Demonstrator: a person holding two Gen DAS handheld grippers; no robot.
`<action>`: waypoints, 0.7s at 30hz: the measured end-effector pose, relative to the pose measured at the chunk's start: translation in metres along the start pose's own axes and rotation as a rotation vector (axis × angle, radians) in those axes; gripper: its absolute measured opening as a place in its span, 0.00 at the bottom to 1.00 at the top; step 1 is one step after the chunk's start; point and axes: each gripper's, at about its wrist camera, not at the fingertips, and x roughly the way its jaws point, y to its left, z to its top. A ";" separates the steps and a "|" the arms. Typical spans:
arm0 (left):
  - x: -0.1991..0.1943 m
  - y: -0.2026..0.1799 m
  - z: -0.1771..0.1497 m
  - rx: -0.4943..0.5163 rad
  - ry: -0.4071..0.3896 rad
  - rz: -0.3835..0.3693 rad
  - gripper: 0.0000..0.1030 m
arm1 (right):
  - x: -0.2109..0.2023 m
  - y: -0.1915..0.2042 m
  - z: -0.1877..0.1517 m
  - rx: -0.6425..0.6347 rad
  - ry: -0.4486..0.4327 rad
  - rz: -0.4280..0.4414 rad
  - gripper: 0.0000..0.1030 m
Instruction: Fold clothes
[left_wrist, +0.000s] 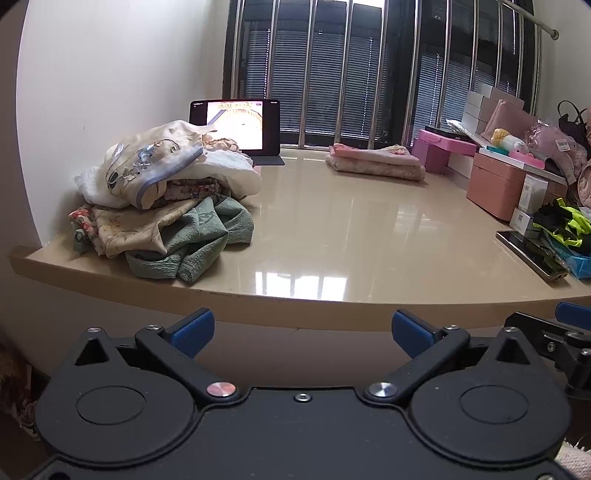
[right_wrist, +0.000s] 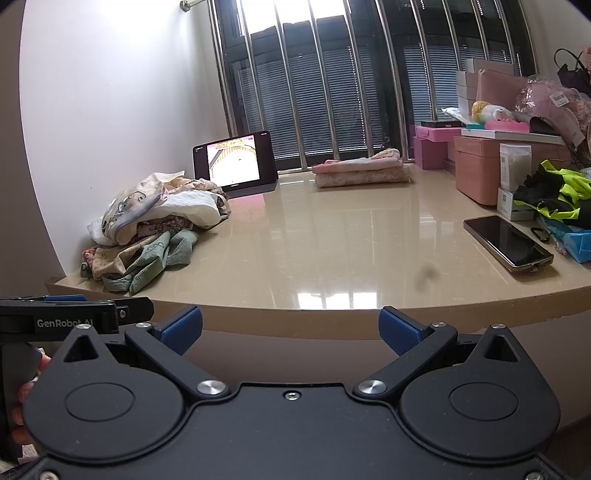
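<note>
A heap of unfolded clothes (left_wrist: 162, 199) is lying crumpled at the left end of the table (left_wrist: 332, 236), just in front of a lit tablet (left_wrist: 236, 123), while a small folded stack (left_wrist: 376, 160) is sitting well apart at the far side by the window. So some pieces look done and most of the heap is waiting. Both the left tongs (left_wrist: 303, 328) and the right tongs (right_wrist: 290, 326) are hanging spread apart and empty, short of the table's near edge. A phone (right_wrist: 508, 243) is lying near boxes on the right.
</note>
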 end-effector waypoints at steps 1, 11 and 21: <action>0.000 0.000 0.000 -0.001 0.001 -0.001 1.00 | 0.000 0.000 0.000 0.000 0.000 0.000 1.00; 0.002 0.000 0.000 0.003 0.004 -0.001 1.00 | 0.000 -0.001 -0.001 0.003 0.000 0.001 1.00; 0.004 -0.001 -0.001 0.011 0.011 -0.003 1.00 | 0.002 -0.001 -0.002 0.007 0.001 0.003 1.00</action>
